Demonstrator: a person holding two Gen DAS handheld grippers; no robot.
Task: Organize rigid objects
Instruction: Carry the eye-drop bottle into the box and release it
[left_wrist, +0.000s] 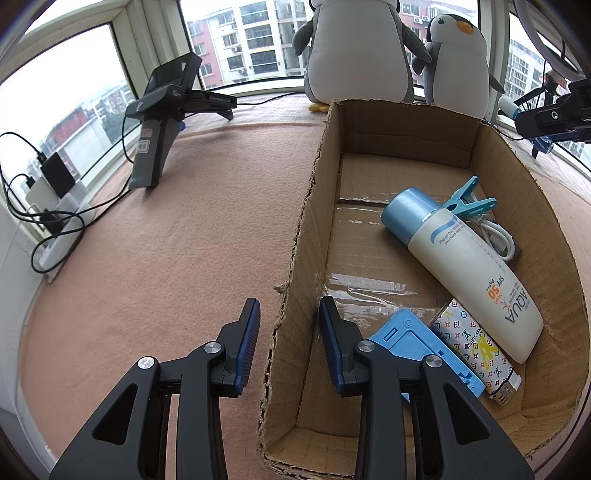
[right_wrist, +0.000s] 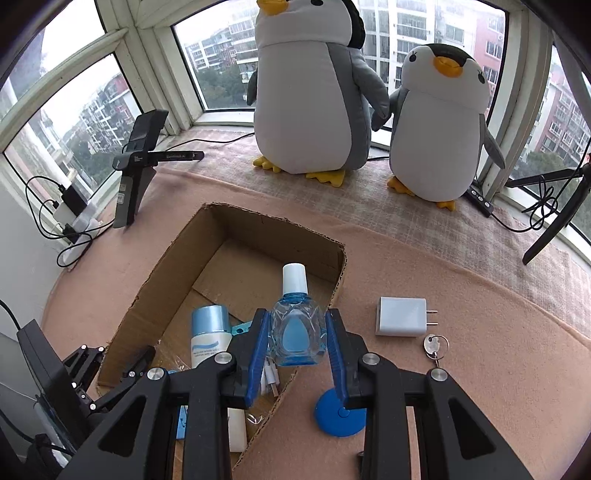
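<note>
Items in cardboard box (left_wrist: 517, 177) number five; right tool (right_wrist: 297, 345) clamps one blue bottle (right_wrist: 297, 328).

Soft, even daylight comes in through the windows (right_wrist: 218, 70) behind the desk; the sky in the left panes is blown out to white. Shadows are faint and diffuse. The tape (left_wrist: 354, 291) on the box floor shows mild glare. Both views are sharp at centre, strongly bent by the fisheye, with dark vignetted corners.

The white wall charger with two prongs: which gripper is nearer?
Right. The right gripper, clamping a small clear-blue bottle, is just left of the charger; the left gripper straddles the cardboard box's far wall.
</note>
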